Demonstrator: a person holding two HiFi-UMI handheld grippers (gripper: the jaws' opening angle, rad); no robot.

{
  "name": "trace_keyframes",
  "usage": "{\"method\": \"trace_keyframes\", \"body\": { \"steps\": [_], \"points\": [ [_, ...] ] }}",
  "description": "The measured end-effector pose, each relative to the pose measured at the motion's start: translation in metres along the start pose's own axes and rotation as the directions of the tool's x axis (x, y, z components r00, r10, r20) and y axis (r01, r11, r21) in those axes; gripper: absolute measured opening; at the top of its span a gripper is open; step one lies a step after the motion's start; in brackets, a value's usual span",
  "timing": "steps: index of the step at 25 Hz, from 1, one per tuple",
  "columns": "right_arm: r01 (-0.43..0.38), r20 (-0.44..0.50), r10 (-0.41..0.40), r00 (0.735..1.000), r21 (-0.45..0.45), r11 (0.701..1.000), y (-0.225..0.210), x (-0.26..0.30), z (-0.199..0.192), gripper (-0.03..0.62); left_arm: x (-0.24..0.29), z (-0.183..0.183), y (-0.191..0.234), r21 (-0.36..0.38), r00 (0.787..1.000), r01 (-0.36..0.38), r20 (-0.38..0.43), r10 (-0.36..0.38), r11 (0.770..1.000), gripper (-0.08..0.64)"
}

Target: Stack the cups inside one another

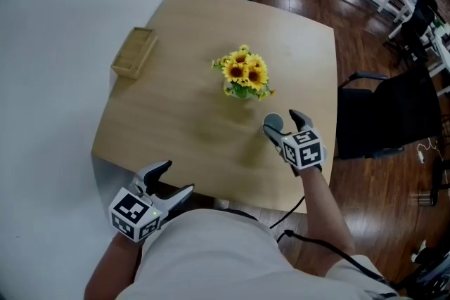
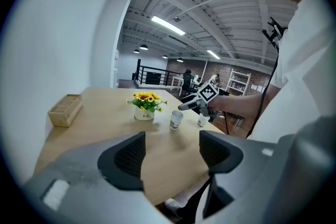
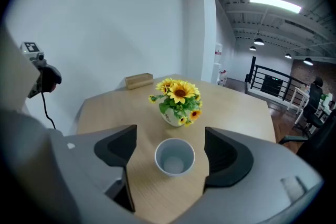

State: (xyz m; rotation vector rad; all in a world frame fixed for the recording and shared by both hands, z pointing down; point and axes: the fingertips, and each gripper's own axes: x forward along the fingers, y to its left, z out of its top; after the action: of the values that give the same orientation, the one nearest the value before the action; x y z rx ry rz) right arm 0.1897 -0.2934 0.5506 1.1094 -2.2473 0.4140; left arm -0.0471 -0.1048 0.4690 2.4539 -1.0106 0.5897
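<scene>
Left gripper (image 1: 178,177) is hanging open and empty by the table's (image 1: 176,123) near-left corner. Right gripper (image 3: 170,139) is hovering with jaws spread around 1 white cup (image 3: 175,156) near the right edge, touching nothing; a neighbouring cup (image 2: 203,121) is standing just beside. Both are looking light, thin-walled and crushable, so I am favouring a gentle pinch across the rim.

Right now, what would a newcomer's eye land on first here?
The yellow sunflowers in a white pot, at the wooden table's middle. Next, the small white cup in line with the jaws of the open right gripper, before the pot; a second white cup stands beside it.
</scene>
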Motion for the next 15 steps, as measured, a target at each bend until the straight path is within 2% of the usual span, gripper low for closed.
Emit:
{"method": "trace_keyframes", "body": {
  "steps": [8,15],
  "points": [
    [0.09,0.071,-0.092,0.993,0.024,0.996,0.036,-0.059,0.017,0.4,-0.03,-0.006,-0.002,0.046,0.996,0.083,0.034,-0.084,0.996,0.351],
    [0.189,0.086,-0.198,0.976,0.102,0.977,0.1,-0.128,-0.011,0.4,-0.072,-0.024,-0.005,0.086,0.983,0.175,0.039,-0.179,0.981,0.353]
  ]
}}
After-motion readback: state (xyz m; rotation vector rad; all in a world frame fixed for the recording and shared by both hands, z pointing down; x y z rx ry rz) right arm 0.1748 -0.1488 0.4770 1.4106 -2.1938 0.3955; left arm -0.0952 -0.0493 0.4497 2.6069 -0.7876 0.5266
